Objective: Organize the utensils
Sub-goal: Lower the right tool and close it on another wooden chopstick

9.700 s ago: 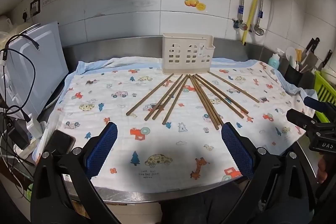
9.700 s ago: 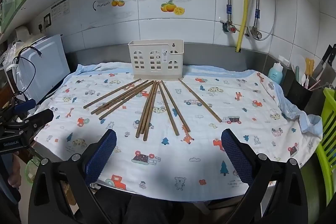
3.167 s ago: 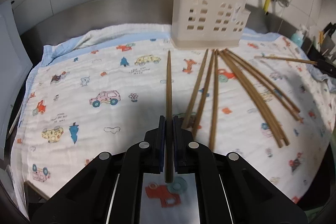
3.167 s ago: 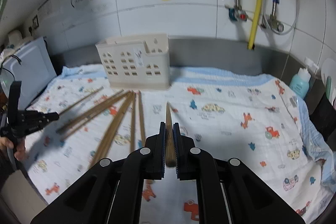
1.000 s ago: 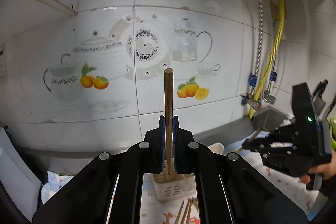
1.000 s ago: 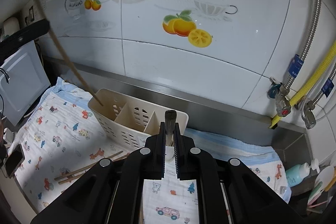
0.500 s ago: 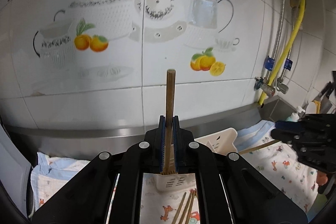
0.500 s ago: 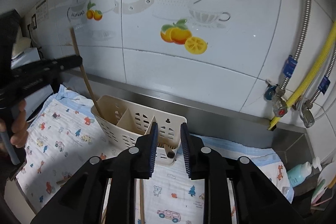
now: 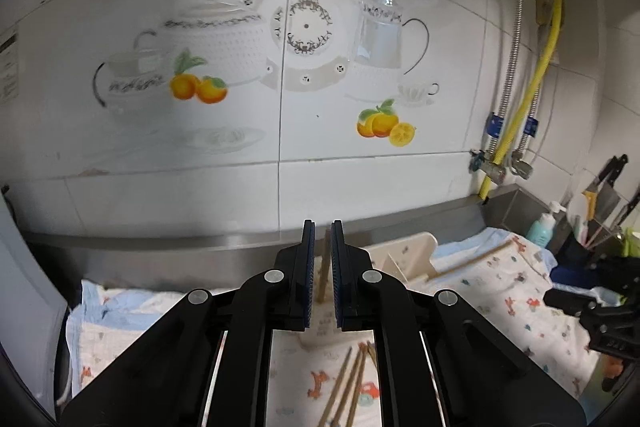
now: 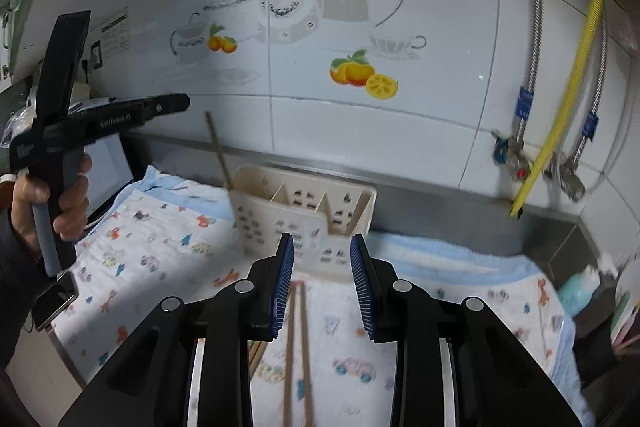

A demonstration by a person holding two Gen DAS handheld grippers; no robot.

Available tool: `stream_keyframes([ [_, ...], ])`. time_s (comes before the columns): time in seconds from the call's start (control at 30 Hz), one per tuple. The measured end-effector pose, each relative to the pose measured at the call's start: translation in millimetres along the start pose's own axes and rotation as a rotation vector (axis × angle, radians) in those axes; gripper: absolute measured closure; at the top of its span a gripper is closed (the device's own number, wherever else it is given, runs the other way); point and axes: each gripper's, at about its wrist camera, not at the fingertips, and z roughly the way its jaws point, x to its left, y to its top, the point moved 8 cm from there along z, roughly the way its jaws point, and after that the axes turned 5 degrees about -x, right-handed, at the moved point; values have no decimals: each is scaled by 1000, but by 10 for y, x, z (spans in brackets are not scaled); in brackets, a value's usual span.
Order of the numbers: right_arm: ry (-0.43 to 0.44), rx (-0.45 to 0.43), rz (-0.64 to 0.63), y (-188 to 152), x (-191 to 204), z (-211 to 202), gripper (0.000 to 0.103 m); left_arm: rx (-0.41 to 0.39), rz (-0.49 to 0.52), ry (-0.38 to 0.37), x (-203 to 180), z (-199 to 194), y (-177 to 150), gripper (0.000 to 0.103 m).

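Observation:
The cream utensil holder [image 9: 404, 251] [image 10: 304, 195] stands on the printed cloth against the wall. One brown chopstick [image 10: 218, 151] stands tilted in its left compartment, just clear of my left gripper [image 10: 186, 103]. That gripper [image 9: 322, 227] hangs above the holder with only a narrow slit between its pads, and they grip nothing. A second chopstick [image 9: 468, 263] leans out of the holder's right end. My right gripper [image 10: 322, 239] [image 9: 580, 303] is in front of the holder, its jaws opening with nothing between them. Several loose chopsticks [image 10: 296, 339] [image 9: 348, 383] lie on the cloth.
A steel ledge and the tiled wall run behind the holder. A yellow hose [image 10: 560, 107] and taps hang at the right. A soap bottle [image 9: 542, 227] and a knife rack [image 9: 600, 211] stand at the far right. A white appliance [image 10: 108, 167] and a phone [image 10: 56, 299] sit at the left.
The chopstick has slid out of my left gripper's pads and down into the holder's left compartment. My right gripper's jaws have spread wider and it has drawn away to the right.

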Motion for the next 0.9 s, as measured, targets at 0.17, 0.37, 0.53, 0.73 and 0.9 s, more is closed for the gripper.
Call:
stream_keyframes([
  [0.17,-14,30,22,-474,48,-105,74,28,2,-4,55,-299,-284,95],
  [0.37,-24,108,88,-1143,47,-79,74,101,12,-14,118,-562,-917,95],
  [0.53,-24,157,149,-1536,6,-33,74,183,16,-15,201,-627,-1472,95],
  [0.73,-36,193,172,-1753,-24,55,74,298,37,-29,232,-510,-2040,95],
  [0.9,-38,215,160,-1837,-22,136,75,365,26,-38,269,-379,-2343,95],
])
